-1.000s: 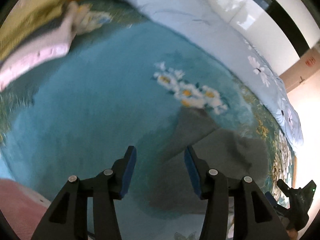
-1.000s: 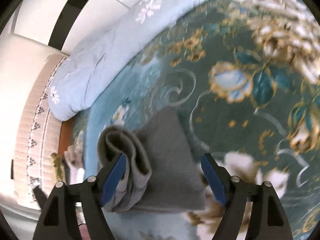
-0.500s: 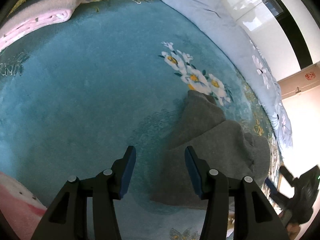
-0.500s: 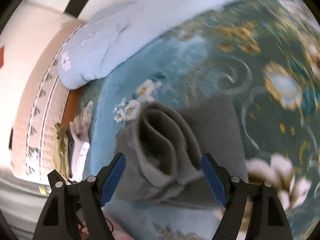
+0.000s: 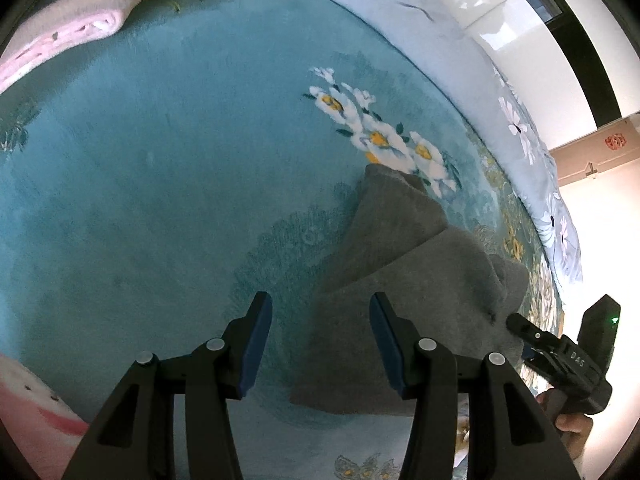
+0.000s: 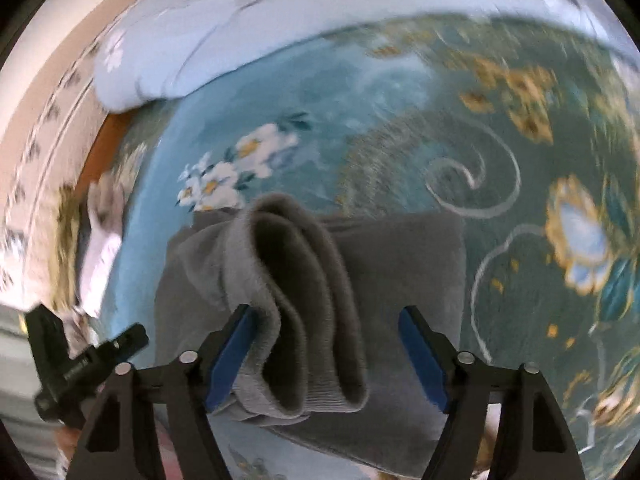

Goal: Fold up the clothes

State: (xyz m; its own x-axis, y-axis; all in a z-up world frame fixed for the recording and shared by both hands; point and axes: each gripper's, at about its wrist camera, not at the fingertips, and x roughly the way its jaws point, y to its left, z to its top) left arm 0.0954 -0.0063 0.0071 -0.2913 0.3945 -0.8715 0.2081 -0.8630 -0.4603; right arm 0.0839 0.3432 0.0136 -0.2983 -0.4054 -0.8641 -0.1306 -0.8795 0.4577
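Your right tongs (image 6: 324, 350) gaped around the grey sweater's (image 5: 404, 280) ribbed cuff (image 6: 296, 304), unclamped; left tongs (image 5: 320, 344) apart, empty. You needed both layers pinched squarely.

Both wrist cameras look steeply down at the bed (image 5: 160, 200) from close above, facing each other across the grey garment (image 5: 420, 280), which both views share.
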